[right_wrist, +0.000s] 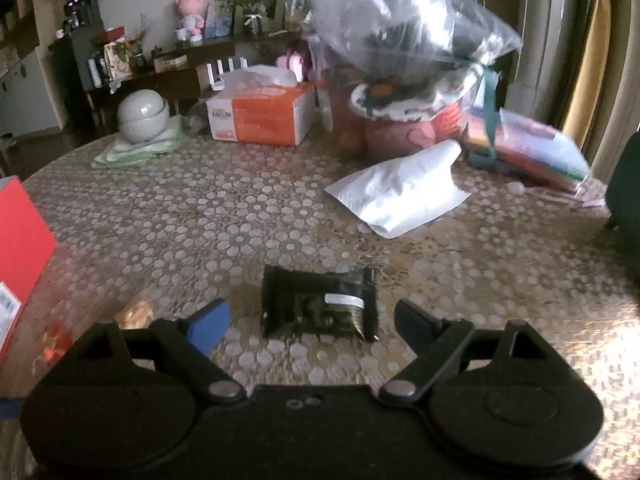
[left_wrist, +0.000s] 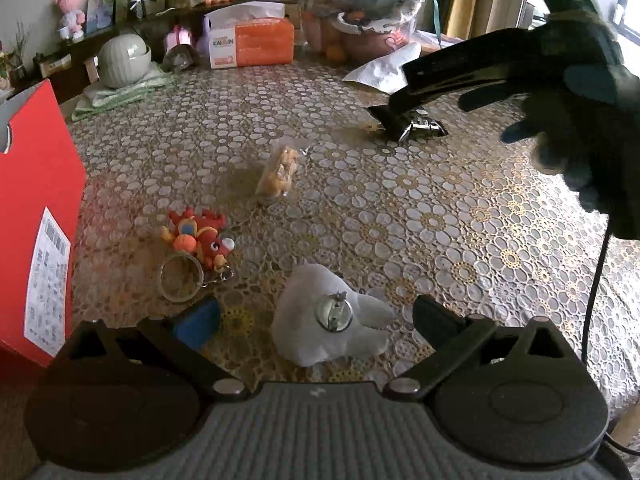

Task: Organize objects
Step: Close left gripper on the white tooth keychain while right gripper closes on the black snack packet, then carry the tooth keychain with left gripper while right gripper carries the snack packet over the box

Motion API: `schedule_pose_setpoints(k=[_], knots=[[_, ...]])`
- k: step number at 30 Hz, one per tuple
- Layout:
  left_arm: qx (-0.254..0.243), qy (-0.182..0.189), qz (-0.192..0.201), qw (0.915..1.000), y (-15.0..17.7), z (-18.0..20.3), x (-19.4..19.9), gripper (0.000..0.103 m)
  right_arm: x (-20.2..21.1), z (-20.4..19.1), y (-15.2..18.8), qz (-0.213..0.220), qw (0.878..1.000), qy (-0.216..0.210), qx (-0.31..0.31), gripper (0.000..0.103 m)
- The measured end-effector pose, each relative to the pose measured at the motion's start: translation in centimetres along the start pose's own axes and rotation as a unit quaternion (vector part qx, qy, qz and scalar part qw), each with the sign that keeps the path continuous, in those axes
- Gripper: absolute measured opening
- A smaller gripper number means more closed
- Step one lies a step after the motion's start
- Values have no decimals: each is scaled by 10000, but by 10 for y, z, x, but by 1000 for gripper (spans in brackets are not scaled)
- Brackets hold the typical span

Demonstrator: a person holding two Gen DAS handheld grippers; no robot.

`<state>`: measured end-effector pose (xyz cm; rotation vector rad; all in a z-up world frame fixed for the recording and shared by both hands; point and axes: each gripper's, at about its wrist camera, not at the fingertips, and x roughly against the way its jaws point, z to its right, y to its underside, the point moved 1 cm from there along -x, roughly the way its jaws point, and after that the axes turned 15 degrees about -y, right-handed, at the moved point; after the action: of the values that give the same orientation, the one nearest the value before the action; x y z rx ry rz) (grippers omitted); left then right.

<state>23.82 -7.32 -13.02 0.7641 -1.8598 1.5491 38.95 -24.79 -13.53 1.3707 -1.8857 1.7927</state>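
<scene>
A white plush piece [left_wrist: 332, 320] with a round metal pin badge lies on the lace tablecloth [left_wrist: 400, 216]. My left gripper [left_wrist: 316, 322] stands open around it, and neither pad touches it. A red dragon keychain [left_wrist: 200, 240] and an orange snack packet [left_wrist: 278, 172] lie further left and ahead. A black foil packet [right_wrist: 320, 308] lies flat between the wide fingers of my open right gripper [right_wrist: 314, 326], which hovers over it. In the left wrist view a dark gloved hand [left_wrist: 568, 128] holds the right gripper [left_wrist: 400, 112] above that black packet [left_wrist: 420, 126].
A red box [left_wrist: 36, 200] stands at the table's left edge. Along the far side are a white bag [right_wrist: 400, 192], an orange tissue box [right_wrist: 260, 116], a white lidded bowl [right_wrist: 142, 116] on a green cloth, and clear plastic bags [right_wrist: 400, 20] over a pink pot.
</scene>
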Motion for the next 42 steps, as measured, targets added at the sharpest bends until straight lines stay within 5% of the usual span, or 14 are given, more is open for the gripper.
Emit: schedule_pose_setpoints(k=[13,21,28,42], knots=[[-235,-229,374,9988,4,5,1,99,-43,13,1,-232,9995,87,-176,87],[-334,-178,463,9982,3,10,9,58,-39,15,2,-137,9994,246,-192,66],[-127,-301,323,9989,0,3,13,54,-27,4,6,-124,9991,413,-44,49],[77,-277,534,9982,5,-17,65,54,45,-66,41,-420,9977,210,493,44]])
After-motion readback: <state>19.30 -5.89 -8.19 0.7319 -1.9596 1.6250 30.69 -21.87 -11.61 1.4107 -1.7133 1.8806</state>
